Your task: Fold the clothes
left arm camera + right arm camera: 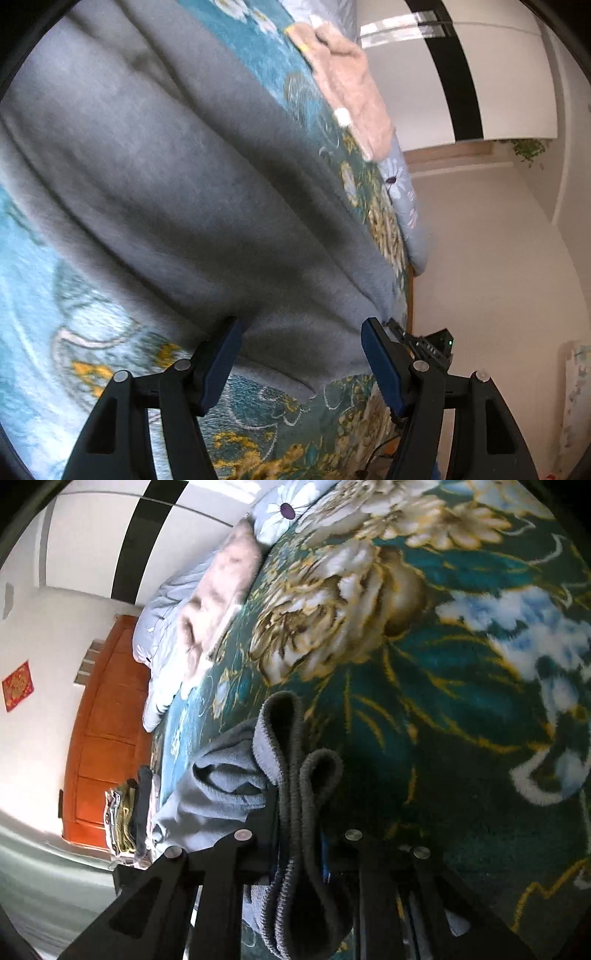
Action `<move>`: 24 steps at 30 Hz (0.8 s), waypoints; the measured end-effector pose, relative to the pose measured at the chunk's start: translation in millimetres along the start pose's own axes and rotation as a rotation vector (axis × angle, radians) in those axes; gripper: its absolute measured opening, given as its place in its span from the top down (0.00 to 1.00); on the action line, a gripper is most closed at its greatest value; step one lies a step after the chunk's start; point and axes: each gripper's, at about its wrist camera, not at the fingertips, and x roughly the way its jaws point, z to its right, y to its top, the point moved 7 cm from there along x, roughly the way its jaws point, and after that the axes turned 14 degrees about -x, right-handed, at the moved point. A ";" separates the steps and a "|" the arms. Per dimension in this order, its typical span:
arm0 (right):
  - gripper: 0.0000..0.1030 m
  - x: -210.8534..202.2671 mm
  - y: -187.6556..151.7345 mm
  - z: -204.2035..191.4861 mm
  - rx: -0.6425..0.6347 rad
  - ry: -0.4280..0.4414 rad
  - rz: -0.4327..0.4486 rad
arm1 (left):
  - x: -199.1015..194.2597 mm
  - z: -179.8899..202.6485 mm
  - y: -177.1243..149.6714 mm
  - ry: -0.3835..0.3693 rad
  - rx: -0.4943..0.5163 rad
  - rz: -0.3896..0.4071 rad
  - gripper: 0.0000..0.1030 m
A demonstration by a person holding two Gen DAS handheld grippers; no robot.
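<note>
A grey fleece garment [192,177] lies spread across the teal floral blanket [44,295] on a bed. My left gripper [301,350] stands open just over the garment's lower edge, its blue pads [380,365] apart with grey cloth between them and untouched. In the right wrist view the same grey garment [221,786] is bunched up, and its ribbed folded edge [295,775] runs down between the jaws. My right gripper [299,834] is shut on that ribbed edge, which hides the pads.
A pink fluffy item [351,81] and a pale floral pillow [402,206] lie near the bed's far edge. An orange wooden headboard [107,731] and a stack of folded cloth [123,819] show at the left of the right wrist view. White wall and wardrobe [498,92] lie beyond.
</note>
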 end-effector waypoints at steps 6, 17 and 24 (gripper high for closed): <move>0.77 2.6 4.5 -14.4 -0.045 -0.072 -0.019 | -67.1 -10.5 44.0 -0.075 -0.048 0.181 0.31; 0.66 -1.6 -2.7 7.6 0.031 -0.039 0.028 | -234.8 -105.1 180.4 0.008 -0.276 0.614 0.31; 0.63 -0.9 -1.4 4.9 0.052 -0.049 0.054 | -266.4 -134.3 248.1 0.042 -0.339 0.703 0.31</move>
